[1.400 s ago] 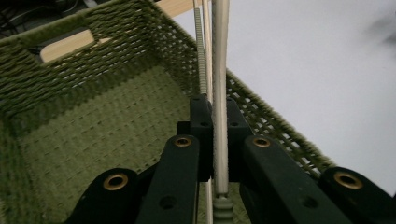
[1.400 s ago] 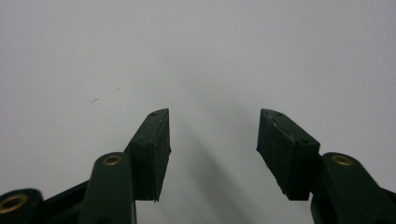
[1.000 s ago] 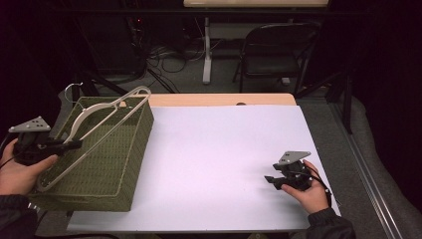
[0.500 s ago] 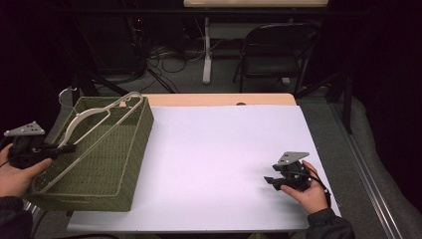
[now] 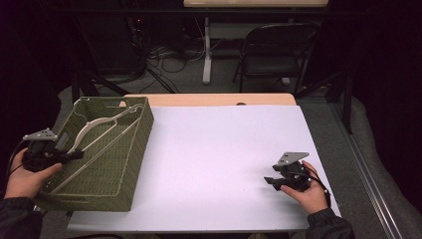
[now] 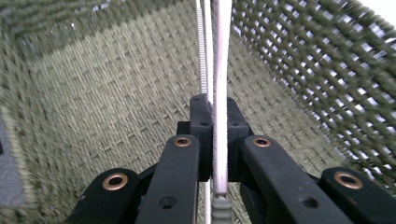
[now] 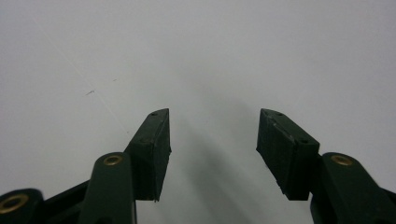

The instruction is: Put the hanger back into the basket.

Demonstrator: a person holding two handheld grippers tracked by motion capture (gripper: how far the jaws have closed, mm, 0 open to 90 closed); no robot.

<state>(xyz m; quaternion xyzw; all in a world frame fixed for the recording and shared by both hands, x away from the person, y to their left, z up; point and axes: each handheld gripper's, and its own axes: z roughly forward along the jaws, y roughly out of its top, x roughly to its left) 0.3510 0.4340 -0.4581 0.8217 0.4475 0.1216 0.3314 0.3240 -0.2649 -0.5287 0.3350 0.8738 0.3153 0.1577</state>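
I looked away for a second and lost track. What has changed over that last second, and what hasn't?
The left tool, shut on the white hanger, has come down, lowering the hanger deeper into the green woven basket, which also seems to have settled flatter on the table. The grip did not change. The right tool stayed open, resting in place on the table.

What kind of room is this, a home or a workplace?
Probably a lab or studio set up for recording: a white-topped table among dark curtains, cables on the floor, and a folding chair behind.
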